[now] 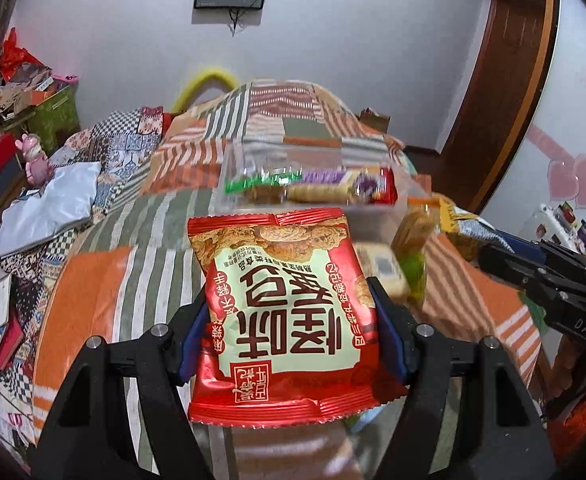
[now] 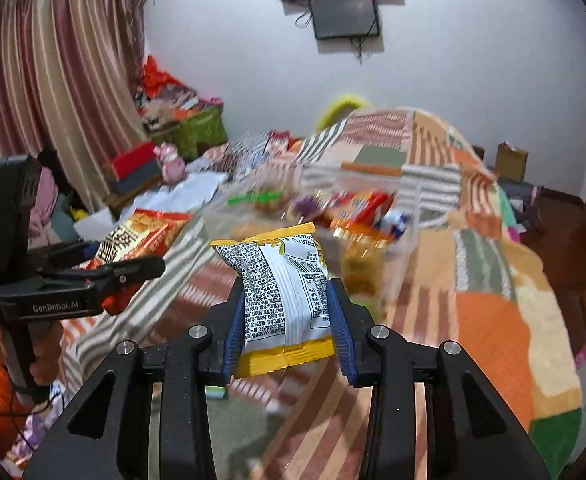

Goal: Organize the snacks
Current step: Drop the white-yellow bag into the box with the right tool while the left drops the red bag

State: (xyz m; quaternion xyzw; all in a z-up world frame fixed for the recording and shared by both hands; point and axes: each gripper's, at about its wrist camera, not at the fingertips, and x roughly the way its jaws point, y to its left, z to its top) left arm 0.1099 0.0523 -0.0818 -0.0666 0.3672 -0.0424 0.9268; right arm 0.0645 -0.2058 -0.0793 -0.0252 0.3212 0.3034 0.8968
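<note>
A: While both packets hang above the striped bedspread (image 1: pixel 141 240), why are they carried this way?

B: Likely for dropping into the clear container (image 1: pixel 407 190) just beyond, already part-filled with snacks. The left gripper (image 1: pixel 291 320) is closed on the red snack packet (image 1: pixel 281 300), blue pads pressing its left and right edges, most of the bag jutting past the fingertips.

A: And the right?

B: The right gripper (image 2: pixel 287 316) is clamped on the yellow-and-white packet (image 2: pixel 281 292), squeezed at mid-height, its far end poking toward the container.
</note>
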